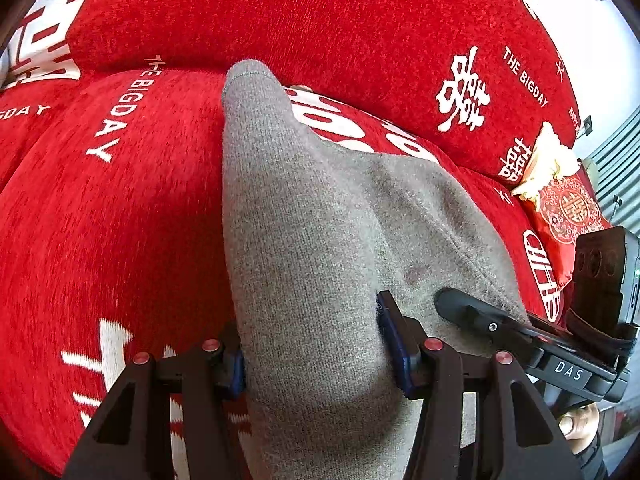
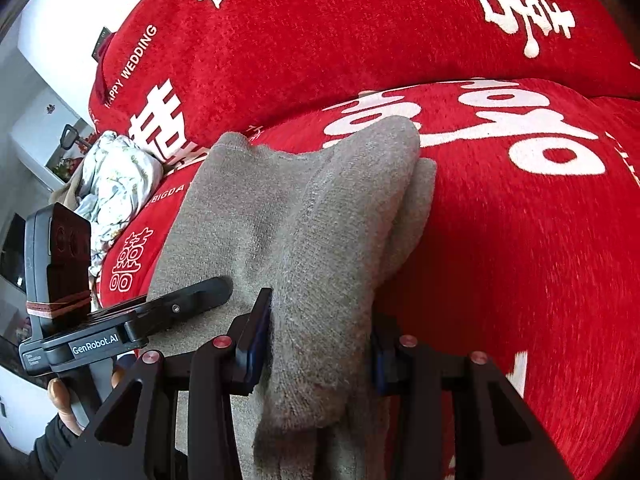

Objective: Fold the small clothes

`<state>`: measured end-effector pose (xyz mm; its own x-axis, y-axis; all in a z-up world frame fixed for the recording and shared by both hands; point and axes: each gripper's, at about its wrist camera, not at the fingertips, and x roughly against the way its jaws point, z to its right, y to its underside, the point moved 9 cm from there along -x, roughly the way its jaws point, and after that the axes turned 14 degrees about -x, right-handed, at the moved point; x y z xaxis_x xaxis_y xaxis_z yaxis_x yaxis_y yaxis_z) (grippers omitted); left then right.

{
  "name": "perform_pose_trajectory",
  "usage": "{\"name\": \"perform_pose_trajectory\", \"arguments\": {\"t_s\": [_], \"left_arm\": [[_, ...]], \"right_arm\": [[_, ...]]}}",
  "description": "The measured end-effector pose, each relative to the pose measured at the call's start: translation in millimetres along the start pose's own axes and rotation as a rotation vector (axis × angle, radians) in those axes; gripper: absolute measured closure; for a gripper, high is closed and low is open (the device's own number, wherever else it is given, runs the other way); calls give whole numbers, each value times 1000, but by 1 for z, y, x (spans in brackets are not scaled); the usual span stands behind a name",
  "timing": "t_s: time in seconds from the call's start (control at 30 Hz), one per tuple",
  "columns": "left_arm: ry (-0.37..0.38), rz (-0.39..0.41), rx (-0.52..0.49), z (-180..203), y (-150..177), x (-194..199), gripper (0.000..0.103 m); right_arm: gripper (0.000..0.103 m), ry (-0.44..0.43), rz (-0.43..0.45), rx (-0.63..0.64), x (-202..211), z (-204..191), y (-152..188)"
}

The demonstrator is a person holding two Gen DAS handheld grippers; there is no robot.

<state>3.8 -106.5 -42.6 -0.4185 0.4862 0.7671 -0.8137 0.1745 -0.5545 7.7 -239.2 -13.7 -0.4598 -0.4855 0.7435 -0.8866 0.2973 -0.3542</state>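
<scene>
A grey knitted garment [image 1: 320,240] lies on the red sofa seat [image 1: 120,220], bunched into thick folds. My left gripper [image 1: 312,348] is shut on its near edge, blue pads pressing both sides. The right gripper's fingers [image 1: 480,316] show at the lower right of the left wrist view, on the cloth. In the right wrist view the same garment [image 2: 300,220] runs away from me, and my right gripper [image 2: 320,340] is shut on a thick fold of it. The left gripper's fingers [image 2: 188,300] show at the left there.
Red cushions with white lettering [image 1: 320,12] form the sofa back. A red and gold packet [image 1: 568,204] lies at the right end of the seat. Floral cloth [image 2: 116,176] is bundled at the left end. White wall and shelves [image 2: 52,120] stand beyond.
</scene>
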Motion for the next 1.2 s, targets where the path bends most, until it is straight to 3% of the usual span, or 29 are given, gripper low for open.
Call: {"name": "perform_pose_trajectory", "arguments": {"t_s": [0.83, 0.9, 1.07, 1.2], "left_arm": [[-13, 29, -24, 1, 41, 21, 45], [-43, 28, -26, -3, 43, 24, 36], [-120, 68, -23, -11, 45, 44, 34], [-223, 127, -23, -18, 43, 69, 34]], "right_arm": [[58, -4, 20, 32, 9, -7, 39], [57, 11, 26, 53, 9, -8, 42], [40, 100, 75, 112, 16, -12, 46], [36, 157, 214, 178, 45, -24, 41]]}}
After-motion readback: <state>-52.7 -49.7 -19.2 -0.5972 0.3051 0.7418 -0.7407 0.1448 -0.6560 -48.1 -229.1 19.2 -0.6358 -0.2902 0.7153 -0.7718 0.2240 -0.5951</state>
